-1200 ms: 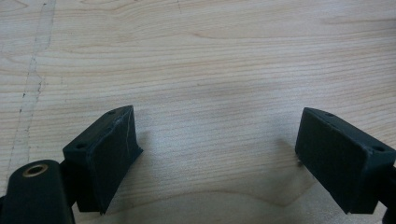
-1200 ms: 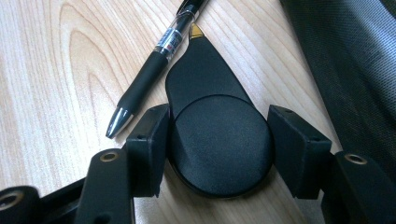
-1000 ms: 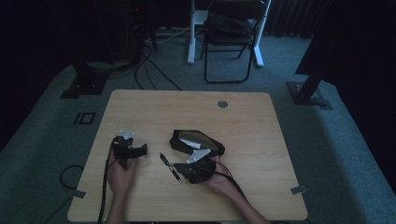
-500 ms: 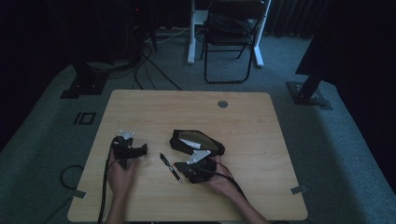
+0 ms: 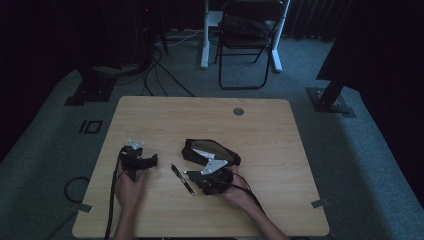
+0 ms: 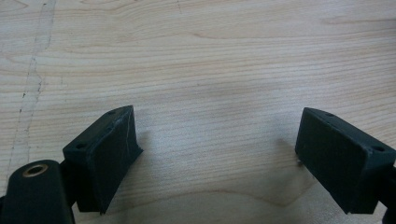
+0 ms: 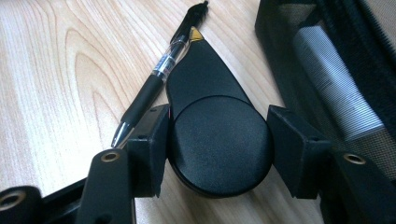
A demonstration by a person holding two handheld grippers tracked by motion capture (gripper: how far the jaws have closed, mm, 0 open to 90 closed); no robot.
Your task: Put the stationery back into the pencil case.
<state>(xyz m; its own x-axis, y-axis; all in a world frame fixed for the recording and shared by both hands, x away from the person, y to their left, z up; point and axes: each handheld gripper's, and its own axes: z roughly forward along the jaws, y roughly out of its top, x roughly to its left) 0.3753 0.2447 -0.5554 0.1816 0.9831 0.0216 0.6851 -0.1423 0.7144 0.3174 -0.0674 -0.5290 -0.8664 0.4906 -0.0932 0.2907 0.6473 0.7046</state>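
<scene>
Two tools are at work here, and only one is loaded. The right tool [image 7: 218,133] has its jaws set fairly wide around the round end of a black teardrop-shaped plastic piece [image 7: 208,84], one pad against each flank. The piece lies flat on the surface [image 7: 51,65], its narrow yellow-tipped nose pointing away from the tool. A pen [image 7: 154,84] lies just beside it, touching or nearly so, and a black mesh case [image 7: 273,42] with a grey cylinder [image 7: 336,93] in it is on the other side.

The piece looks like a hard, smooth moulded shell, so it is probably light and stiff and will not give under the pads. Its curved, glossy sides may let it squirt forward out of the grip. The widest part of the round end, where the pads sit now, seems the best hold, since the tapered nose would wedge loose. Lifting straight up should avoid dragging the pen along.

The left tool [image 6: 219,140] hangs over bare wood with its jaws spread wide and nothing between them.
</scene>
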